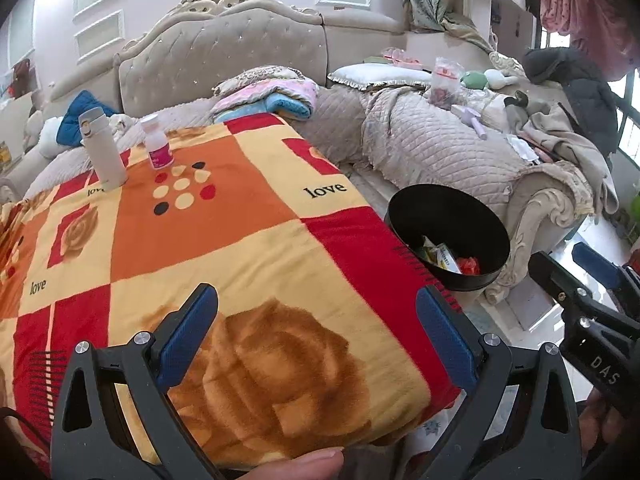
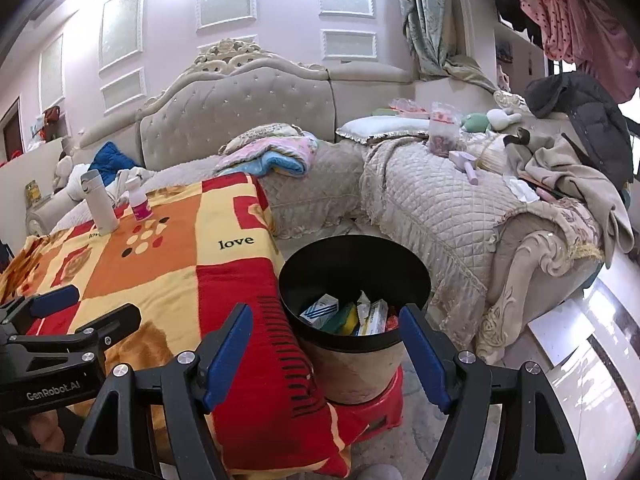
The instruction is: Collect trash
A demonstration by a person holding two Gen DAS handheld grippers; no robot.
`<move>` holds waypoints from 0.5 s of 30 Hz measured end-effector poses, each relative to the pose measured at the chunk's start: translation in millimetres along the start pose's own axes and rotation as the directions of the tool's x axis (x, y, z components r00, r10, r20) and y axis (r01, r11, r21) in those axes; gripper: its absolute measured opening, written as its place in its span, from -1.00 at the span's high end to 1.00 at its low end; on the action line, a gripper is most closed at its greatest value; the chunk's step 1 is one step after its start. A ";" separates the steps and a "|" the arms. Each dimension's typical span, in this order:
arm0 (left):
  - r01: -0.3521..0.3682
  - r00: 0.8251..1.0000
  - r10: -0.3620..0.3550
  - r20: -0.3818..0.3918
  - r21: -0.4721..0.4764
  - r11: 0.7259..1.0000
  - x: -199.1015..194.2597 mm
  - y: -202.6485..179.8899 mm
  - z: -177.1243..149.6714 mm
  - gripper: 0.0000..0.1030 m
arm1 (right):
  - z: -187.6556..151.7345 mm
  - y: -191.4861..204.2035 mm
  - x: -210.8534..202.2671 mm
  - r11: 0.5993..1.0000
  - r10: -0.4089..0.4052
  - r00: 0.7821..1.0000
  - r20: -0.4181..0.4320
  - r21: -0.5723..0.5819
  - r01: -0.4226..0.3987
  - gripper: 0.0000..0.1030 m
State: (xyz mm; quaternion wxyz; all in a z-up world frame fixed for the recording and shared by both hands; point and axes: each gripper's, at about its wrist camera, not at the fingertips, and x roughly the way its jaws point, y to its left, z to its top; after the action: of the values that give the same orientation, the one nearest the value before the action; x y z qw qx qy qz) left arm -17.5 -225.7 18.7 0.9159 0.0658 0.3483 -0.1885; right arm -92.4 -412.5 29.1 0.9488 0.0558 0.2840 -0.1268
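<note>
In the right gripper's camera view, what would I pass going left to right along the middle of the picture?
White flask → pink-labelled bottle → folded pink-and-blue blanket → black bin → carved sofa arm.

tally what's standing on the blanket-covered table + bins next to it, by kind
Thermos flask: 1
Small bottle with pink label: 1
Black trash bin, trash inside: 1
Total: 3
</note>
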 end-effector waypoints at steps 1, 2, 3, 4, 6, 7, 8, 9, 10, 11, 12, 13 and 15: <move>-0.001 1.000 0.001 -0.001 0.004 1.000 0.2 -0.7 -0.2 -0.93 | 0.0 -1.1 0.1 1.000 0.000 1.000 0.001 0.005 0.000 -0.43; -0.001 1.000 0.001 -0.001 0.005 1.000 0.1 -1.0 -0.3 -0.93 | 0.0 -1.4 0.0 1.000 -0.001 1.000 0.000 0.008 0.001 -0.43; 0.000 1.000 0.000 -0.001 0.007 1.000 0.0 -1.1 -0.4 -0.93 | 0.2 -2.1 0.3 1.000 -0.001 1.000 -0.001 0.012 0.001 -0.43; 0.002 1.000 -0.002 -0.001 0.007 1.000 0.2 -0.5 -0.3 -0.93 | 0.4 -2.6 0.3 1.000 -0.001 1.000 -0.001 0.015 0.001 -0.43; 0.004 1.000 -0.004 -0.003 0.009 1.000 0.6 -1.0 -0.4 -0.93 | 0.1 -2.3 -0.3 1.000 0.001 1.000 0.001 0.016 -0.001 -0.43; 0.005 1.000 -0.005 -0.004 0.008 1.000 0.7 -0.9 -0.1 -0.93 | 0.1 -2.0 -0.2 1.000 -0.001 1.000 0.002 0.015 0.001 -0.43; 0.009 1.000 -0.009 -0.005 0.006 1.000 0.8 -0.6 -0.1 -0.93 | 0.1 -2.2 -0.3 1.000 -0.001 1.000 0.003 0.015 0.001 -0.43; 0.010 1.000 -0.010 -0.005 0.006 1.000 0.7 -1.4 -0.1 -0.93 | 0.2 -2.6 -0.4 1.000 0.000 1.000 0.003 0.014 0.000 -0.43; 0.010 1.000 -0.010 -0.004 0.006 1.000 0.8 -1.3 0.0 -0.93 | 0.1 -2.5 -0.2 1.000 0.000 1.000 0.002 0.013 0.000 -0.43; 0.010 1.000 -0.010 -0.004 0.006 1.000 0.9 -1.3 0.1 -0.93 | 0.2 -2.5 -0.6 1.000 -0.001 1.000 0.003 0.014 0.001 -0.43; 0.012 1.000 -0.012 -0.006 0.006 1.000 1.4 -1.3 0.1 -0.93 | 0.2 -2.4 -0.6 1.000 0.000 1.000 0.004 0.014 0.000 -0.43; 0.012 1.000 -0.012 -0.007 0.006 1.000 1.4 -1.1 0.2 -0.93 | 0.1 -2.4 -0.3 1.000 0.000 1.000 0.004 0.014 0.000 -0.43; 0.012 1.000 -0.012 -0.006 0.006 1.000 1.5 -1.2 0.3 -0.93 | 0.2 -2.1 -0.7 1.000 -0.001 1.000 0.003 0.014 0.001 -0.43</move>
State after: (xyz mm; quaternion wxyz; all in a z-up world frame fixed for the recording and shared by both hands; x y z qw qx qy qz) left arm -16.7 -227.3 18.0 0.9134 0.0671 0.3511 -0.1948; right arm -93.3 -414.4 29.6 0.9488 0.0620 0.2816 -0.1292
